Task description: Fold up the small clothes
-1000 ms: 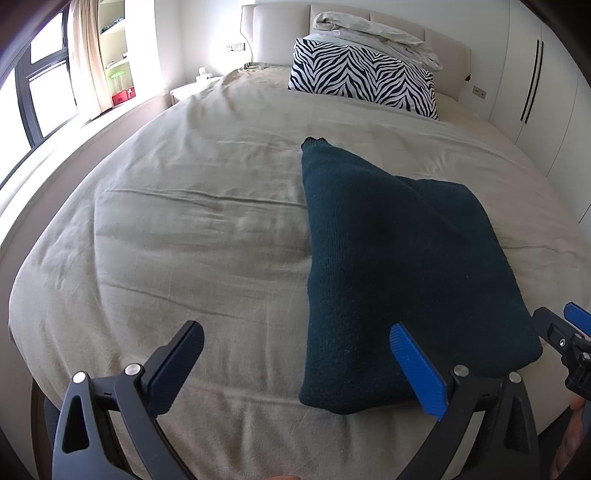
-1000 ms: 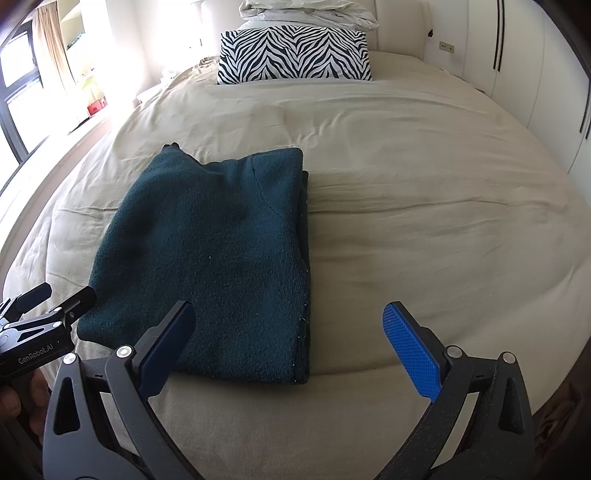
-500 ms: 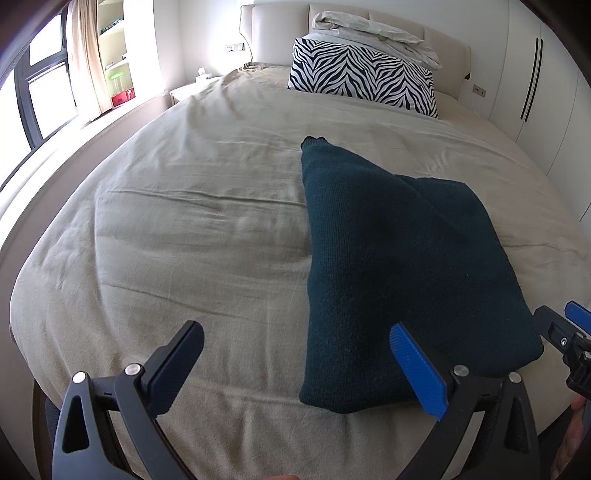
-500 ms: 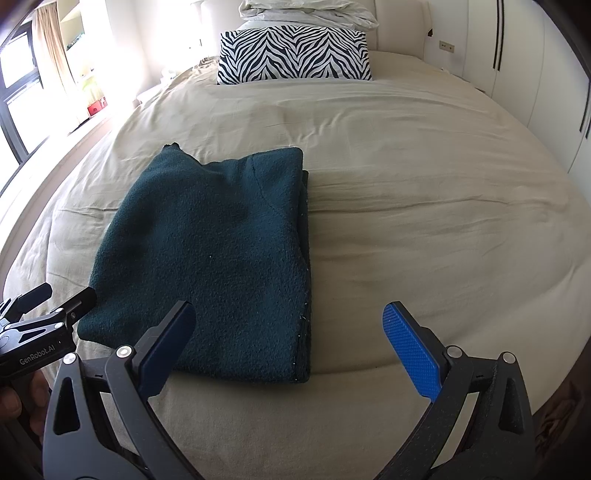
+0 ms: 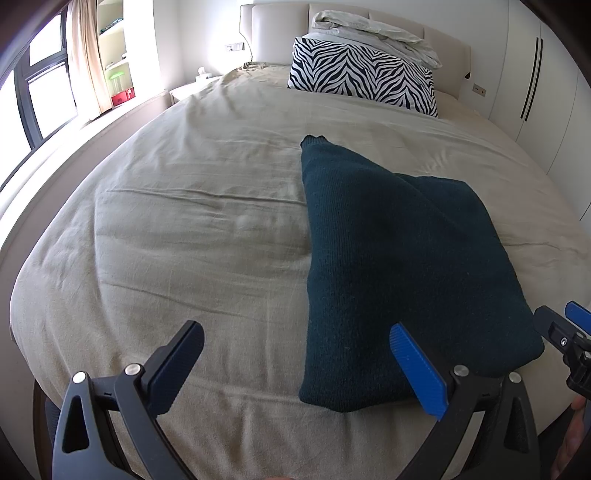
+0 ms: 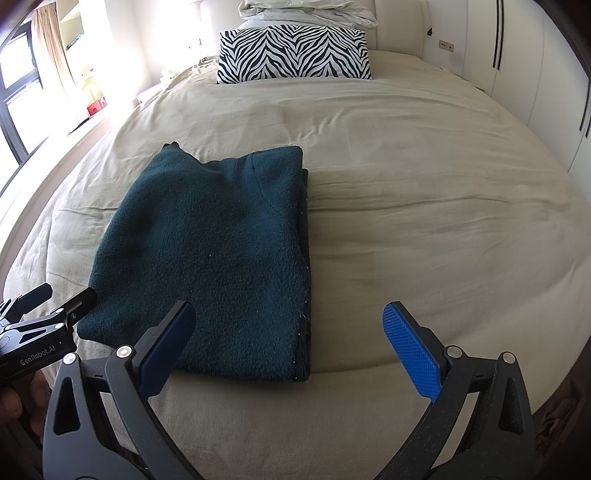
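Note:
A dark teal knit sweater [image 5: 399, 258] lies folded into a rectangle on the beige bed; it also shows in the right wrist view [image 6: 214, 254]. My left gripper [image 5: 303, 369] is open and empty, held above the bed's near edge, its right finger over the sweater's near left corner. My right gripper [image 6: 291, 347] is open and empty above the sweater's near right corner. Each gripper shows at the edge of the other's view: the right one [image 5: 565, 336] and the left one [image 6: 40, 317].
The beige bedspread [image 5: 184, 229] covers a wide bed. A zebra-striped pillow [image 5: 362, 77] with a crumpled white blanket [image 5: 373, 27] on top stands at the headboard. White wardrobe doors [image 6: 517, 62] run along the right. A window and curtain are on the left.

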`<state>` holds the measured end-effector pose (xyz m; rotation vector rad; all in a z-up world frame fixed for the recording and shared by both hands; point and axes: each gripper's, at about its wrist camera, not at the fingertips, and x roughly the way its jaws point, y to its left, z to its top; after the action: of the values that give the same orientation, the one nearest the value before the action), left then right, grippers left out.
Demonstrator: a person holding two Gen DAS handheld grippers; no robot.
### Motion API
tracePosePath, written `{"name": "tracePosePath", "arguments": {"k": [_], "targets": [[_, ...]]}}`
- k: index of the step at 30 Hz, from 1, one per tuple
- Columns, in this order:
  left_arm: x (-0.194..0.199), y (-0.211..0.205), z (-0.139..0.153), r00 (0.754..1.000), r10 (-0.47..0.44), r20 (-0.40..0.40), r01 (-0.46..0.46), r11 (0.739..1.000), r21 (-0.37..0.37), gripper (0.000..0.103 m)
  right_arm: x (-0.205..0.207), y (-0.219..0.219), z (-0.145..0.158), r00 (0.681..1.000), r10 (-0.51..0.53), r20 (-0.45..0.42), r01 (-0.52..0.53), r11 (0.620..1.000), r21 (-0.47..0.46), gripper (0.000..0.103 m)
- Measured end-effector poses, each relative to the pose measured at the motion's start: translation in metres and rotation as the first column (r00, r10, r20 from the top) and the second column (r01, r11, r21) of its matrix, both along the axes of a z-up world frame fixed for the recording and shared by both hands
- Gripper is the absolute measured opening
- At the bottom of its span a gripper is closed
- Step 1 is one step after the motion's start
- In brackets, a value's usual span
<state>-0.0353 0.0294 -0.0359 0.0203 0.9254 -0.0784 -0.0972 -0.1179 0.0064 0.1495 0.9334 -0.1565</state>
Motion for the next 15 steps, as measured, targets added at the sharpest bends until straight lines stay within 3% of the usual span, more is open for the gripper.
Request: {"name": "tracePosePath", "arguments": {"k": [15], "targets": [[-0.0002, -0.0001, 0.0001, 1.0, 0.0, -0.002, 0.0, 1.0, 0.002, 0.103, -0.0007, 0.0016, -0.0012, 1.0, -0.001, -0.002, 0.001, 1.0, 0.003, 0.103]]}}
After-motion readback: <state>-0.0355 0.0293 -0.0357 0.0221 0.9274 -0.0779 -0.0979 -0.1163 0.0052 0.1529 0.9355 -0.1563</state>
